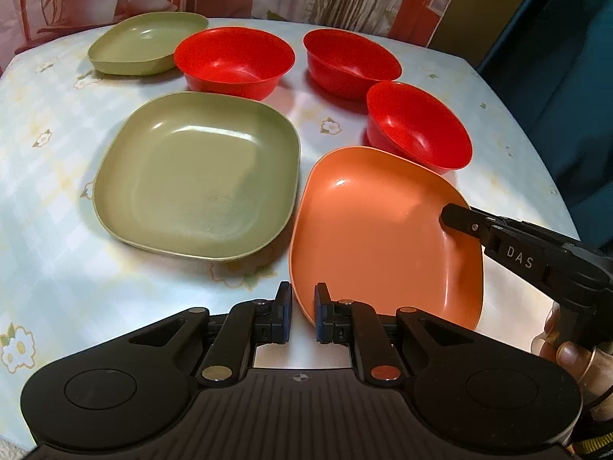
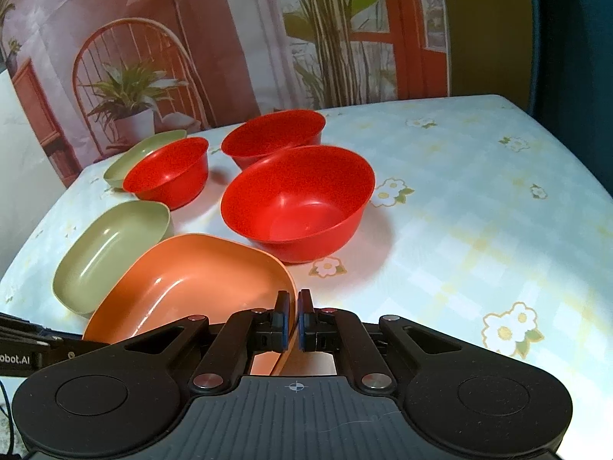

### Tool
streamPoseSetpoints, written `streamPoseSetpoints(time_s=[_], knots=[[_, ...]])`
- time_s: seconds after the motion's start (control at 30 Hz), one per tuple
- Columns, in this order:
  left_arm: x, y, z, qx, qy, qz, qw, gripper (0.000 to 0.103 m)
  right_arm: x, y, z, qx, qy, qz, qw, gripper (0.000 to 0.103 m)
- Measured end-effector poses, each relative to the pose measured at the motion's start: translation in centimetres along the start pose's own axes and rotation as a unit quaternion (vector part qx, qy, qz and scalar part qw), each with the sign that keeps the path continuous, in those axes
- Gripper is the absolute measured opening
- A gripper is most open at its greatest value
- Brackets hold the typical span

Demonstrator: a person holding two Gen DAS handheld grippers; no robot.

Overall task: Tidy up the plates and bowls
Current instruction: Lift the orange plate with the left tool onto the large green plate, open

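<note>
An orange square plate [image 1: 379, 230] is tilted up off the table. My right gripper [image 2: 293, 318] is shut on its right rim; it shows in the left wrist view [image 1: 456, 219] too. My left gripper [image 1: 302, 316] straddles the plate's near rim with a gap between the jaws, so it looks open. The orange plate [image 2: 191, 280] fills the lower left of the right wrist view. A green square plate [image 1: 199, 176] lies left of it, and a second green plate [image 1: 147, 42] at the far left. Three red bowls [image 1: 233, 61] [image 1: 350, 63] [image 1: 417, 130] stand behind.
The table [image 1: 57, 191] wears a pale floral cloth [image 2: 479, 211]. Its right edge drops off beside a dark blue surface [image 1: 555, 76]. A printed backdrop with plants [image 2: 230, 38] hangs behind the table. The nearest red bowl [image 2: 299, 203] sits just beyond the orange plate.
</note>
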State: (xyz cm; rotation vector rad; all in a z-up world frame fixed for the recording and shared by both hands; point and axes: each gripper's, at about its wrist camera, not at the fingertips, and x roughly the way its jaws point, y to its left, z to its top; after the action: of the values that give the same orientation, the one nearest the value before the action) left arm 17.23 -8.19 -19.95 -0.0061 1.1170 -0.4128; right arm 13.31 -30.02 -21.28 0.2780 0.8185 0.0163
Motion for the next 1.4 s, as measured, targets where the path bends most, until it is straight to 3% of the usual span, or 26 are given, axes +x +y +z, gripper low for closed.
streamPoseSetpoints(time_s=[0.37,0.6,0.87,1.4], knots=[[-2.5,1.3,-0.1,0.011,-0.050,-0.023,0.9984,0.014,-2.1,1.8,1.6,0.002,-0.006,-0.009,1.000,0.004],[-4.0,4.6,0.8,-0.032,-0.078,-0.035,0.9958,0.014,-1.6,4.7,4.0,-0.019,-0.008,0.003,1.000,0.004],[-3.8,8.7,1.6,-0.073,-0.062,-0.018,0.9952,0.014,1.5,9.7,6.7,-0.070,-0.007,0.023,0.997,0.004],[-2.9,11.4,3.0,-0.064,-0.050,0.038,0.9960,0.014,7.6,13.3,7.0,-0.094,0.035,0.034,0.994,0.004]])
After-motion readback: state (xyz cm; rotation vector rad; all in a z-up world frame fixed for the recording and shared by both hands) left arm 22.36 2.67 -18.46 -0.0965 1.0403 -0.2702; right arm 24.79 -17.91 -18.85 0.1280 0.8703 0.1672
